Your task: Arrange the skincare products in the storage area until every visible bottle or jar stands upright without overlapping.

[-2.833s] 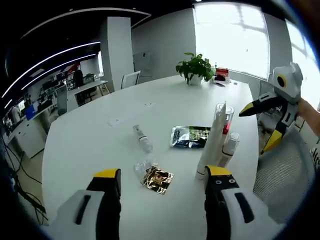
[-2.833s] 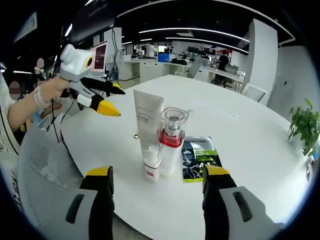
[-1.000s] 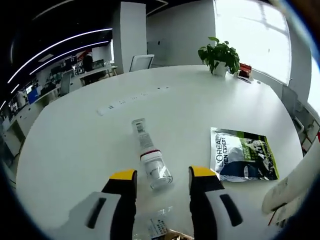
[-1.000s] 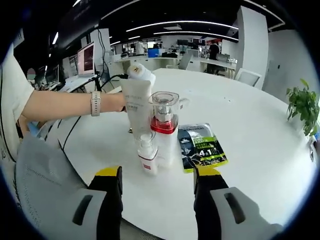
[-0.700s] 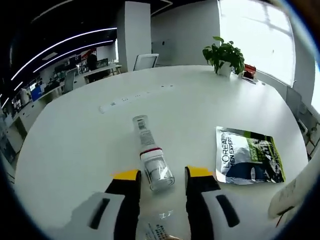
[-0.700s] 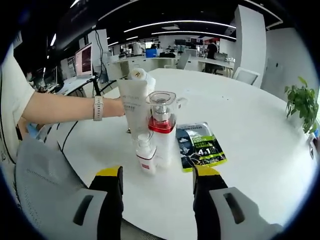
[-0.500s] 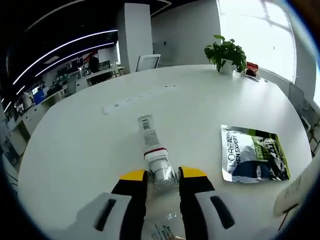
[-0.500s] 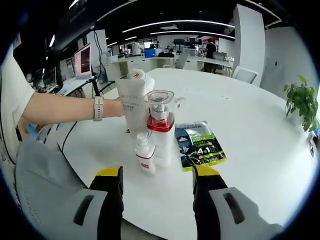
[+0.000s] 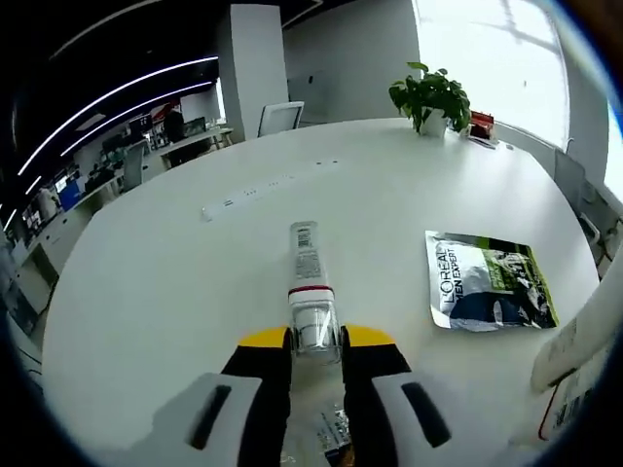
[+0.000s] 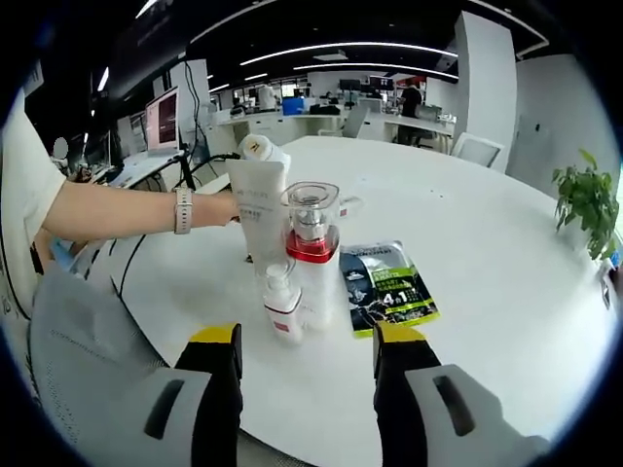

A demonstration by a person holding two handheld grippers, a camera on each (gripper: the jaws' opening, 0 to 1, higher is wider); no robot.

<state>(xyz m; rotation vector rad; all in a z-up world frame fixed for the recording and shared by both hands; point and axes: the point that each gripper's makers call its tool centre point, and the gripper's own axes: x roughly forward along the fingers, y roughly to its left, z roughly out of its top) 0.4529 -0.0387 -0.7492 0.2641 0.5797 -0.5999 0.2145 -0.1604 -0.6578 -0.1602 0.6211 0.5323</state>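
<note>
- Left hand-held gripper [image 9: 315, 341]: jaws clamped on the clear cap end of a slim bottle [image 9: 310, 292] lying flat on the white surface [image 9: 146, 272], pointing to 12 o'clock.
- Sachet [image 9: 487, 292], flat, at 3 o'clock of the bottle; crumpled wrapper [image 9: 331, 433] between the jaws, at 6 o'clock.
- Potted plant [image 9: 431, 95] at far edge.
- Right hand-held gripper [image 10: 307, 341]: jaws apart, holding nothing.
- Ahead of it, upright and clustered: white tube [image 10: 261, 209], pump bottle [image 10: 311, 248], small bottle [image 10: 279, 302].
</note>
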